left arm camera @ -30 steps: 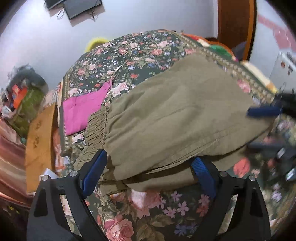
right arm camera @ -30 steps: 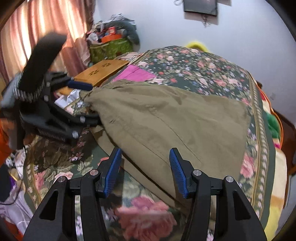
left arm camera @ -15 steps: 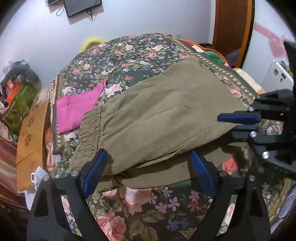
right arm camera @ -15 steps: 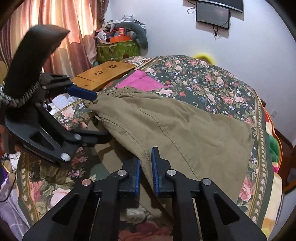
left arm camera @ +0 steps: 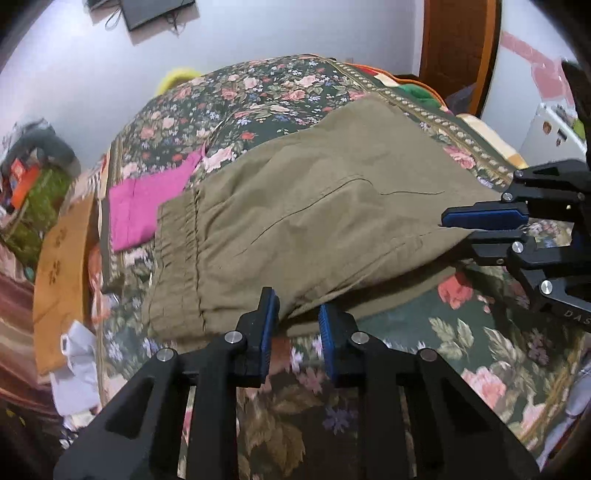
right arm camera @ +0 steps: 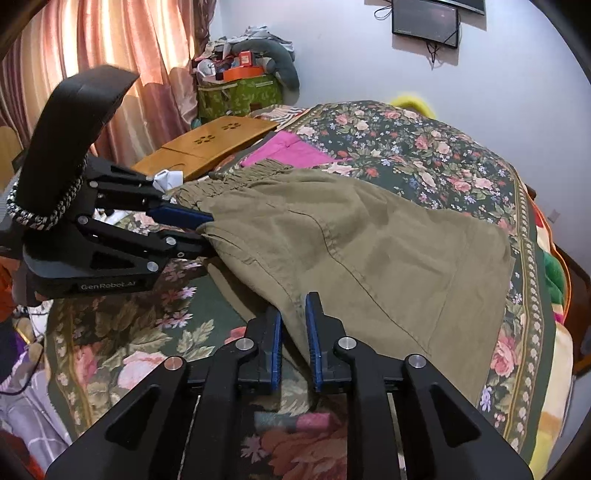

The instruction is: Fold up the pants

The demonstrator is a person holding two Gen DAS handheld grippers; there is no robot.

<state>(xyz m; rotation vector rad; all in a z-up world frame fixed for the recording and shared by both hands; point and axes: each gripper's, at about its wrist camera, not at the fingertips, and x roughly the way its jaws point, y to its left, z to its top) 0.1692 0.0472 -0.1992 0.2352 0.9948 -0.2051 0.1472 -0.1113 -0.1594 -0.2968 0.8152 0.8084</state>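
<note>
Olive green pants [left arm camera: 314, 214] lie folded on a floral bedspread [left arm camera: 258, 88], elastic waistband toward the left in the left wrist view. My left gripper [left arm camera: 295, 314] is shut on the near edge of the pants close to the waistband; it also shows in the right wrist view [right arm camera: 199, 232]. My right gripper [right arm camera: 293, 325] is shut on the near edge of the pants [right arm camera: 369, 251] further along the leg; it also shows in the left wrist view [left arm camera: 469, 229]. Both lift the near edge slightly off the bed.
A folded pink cloth [left arm camera: 147, 199] lies beyond the waistband. A wooden lap tray [right arm camera: 207, 144] sits at the bed's side. A cluttered green bag [right arm camera: 240, 88] stands by the curtains. A wooden door [left arm camera: 458, 48] and a wall screen [right arm camera: 424, 22] are behind.
My left gripper has closed from wide open onto the pants' near edge. My right gripper stays closed on the edge. Both have risen a little, lifting the fabric.
</note>
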